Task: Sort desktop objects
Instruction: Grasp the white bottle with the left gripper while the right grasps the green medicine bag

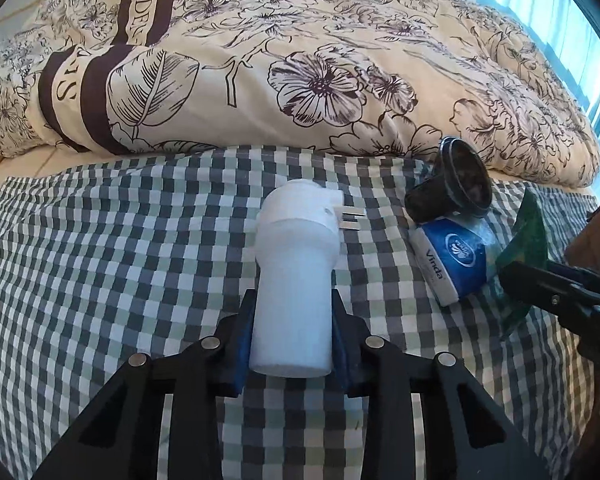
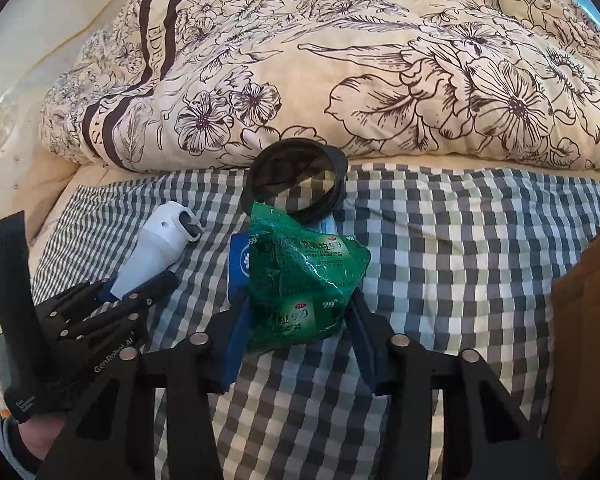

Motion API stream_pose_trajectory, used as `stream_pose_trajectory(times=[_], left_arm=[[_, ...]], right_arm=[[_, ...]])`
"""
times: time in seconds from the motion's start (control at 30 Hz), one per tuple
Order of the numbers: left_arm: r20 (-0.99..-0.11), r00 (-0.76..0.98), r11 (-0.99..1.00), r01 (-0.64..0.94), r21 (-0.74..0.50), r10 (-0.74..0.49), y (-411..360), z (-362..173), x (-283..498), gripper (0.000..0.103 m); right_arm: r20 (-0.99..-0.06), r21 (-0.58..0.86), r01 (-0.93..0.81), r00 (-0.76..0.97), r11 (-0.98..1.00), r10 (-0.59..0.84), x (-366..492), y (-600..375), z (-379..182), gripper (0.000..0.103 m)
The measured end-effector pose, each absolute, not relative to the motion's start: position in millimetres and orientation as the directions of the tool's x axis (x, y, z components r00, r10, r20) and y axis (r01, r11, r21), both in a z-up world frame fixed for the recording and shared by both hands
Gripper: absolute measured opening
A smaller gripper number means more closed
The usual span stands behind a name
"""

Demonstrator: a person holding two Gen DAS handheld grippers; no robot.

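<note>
My left gripper [image 1: 293,320] is shut on a white plug-in device [image 1: 294,272] with two metal prongs, held just above the checked cloth [image 1: 120,260]; the right wrist view shows the device [image 2: 156,248] at its left. My right gripper [image 2: 298,320] is shut on a crumpled green medicine sachet [image 2: 300,276]. Behind the sachet lie a blue Vinda tissue pack [image 1: 452,256] and a black funnel-shaped cup [image 1: 456,184] on its side, the cup [image 2: 296,180] partly hidden by the sachet in the right wrist view. The right gripper with the sachet [image 1: 528,232] shows at the left view's right edge.
A bulky floral quilt [image 1: 300,60] lies piled along the far side of the cloth. A brown wooden surface [image 2: 588,340] stands at the right edge. A person's sleeve and hand [image 2: 24,440] hold the left gripper at lower left.
</note>
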State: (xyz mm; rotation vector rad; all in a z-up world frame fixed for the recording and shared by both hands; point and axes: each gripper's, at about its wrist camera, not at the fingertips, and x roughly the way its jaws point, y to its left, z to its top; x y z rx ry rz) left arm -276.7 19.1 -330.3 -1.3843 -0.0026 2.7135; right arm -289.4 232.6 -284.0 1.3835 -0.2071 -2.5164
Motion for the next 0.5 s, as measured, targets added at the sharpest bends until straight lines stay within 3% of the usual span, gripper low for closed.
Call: stream_pose_trajectory(times=[0.5], left_arm=[[-0.78,-0.621,-0.996,-0.071,-0.045,0.08,8,-295,-243,0.032]], right_arm=[[-0.781,0.254,0.153,-0.549,-0.955,-0.296,-249,238,-257,0.04]])
